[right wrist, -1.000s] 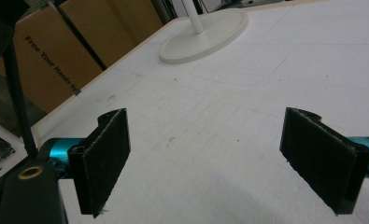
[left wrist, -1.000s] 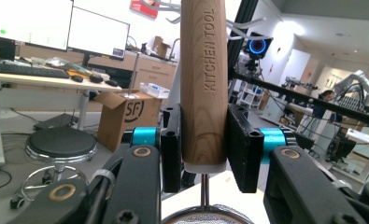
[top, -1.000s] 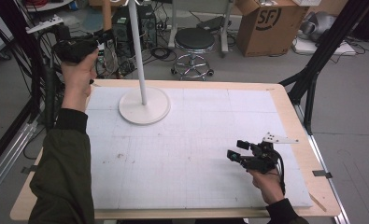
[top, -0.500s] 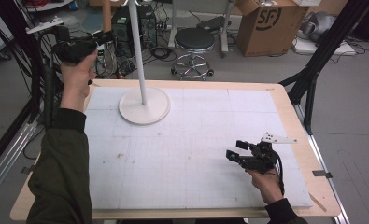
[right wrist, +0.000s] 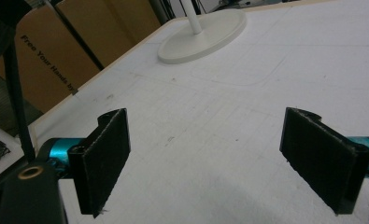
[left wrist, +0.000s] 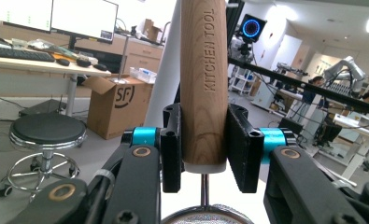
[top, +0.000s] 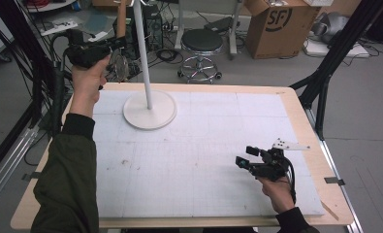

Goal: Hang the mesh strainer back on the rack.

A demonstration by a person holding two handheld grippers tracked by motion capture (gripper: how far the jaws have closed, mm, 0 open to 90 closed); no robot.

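Left gripper (left wrist: pixel 203 151) is raised past the table's (top: pixel 295 104) far left corner and clamped on the wooden handle (left wrist: pixel 204 84) of a strainer (top: pixel 118 65); the handle sits squarely between the pads, touching both, its long axis upright and crossing the jaws at right angles. Handle end points up past the jaw tips and the mesh bowl hangs just below them, with the white pole (top: pixel 141 53) of the stand (top: pixel 150 110) close behind the handle. Right gripper (right wrist: pixel 210 161) rests low over the white mat (top: pixel 199 165), jaws wide apart with nothing between them, the stand's base well ahead of its tips.
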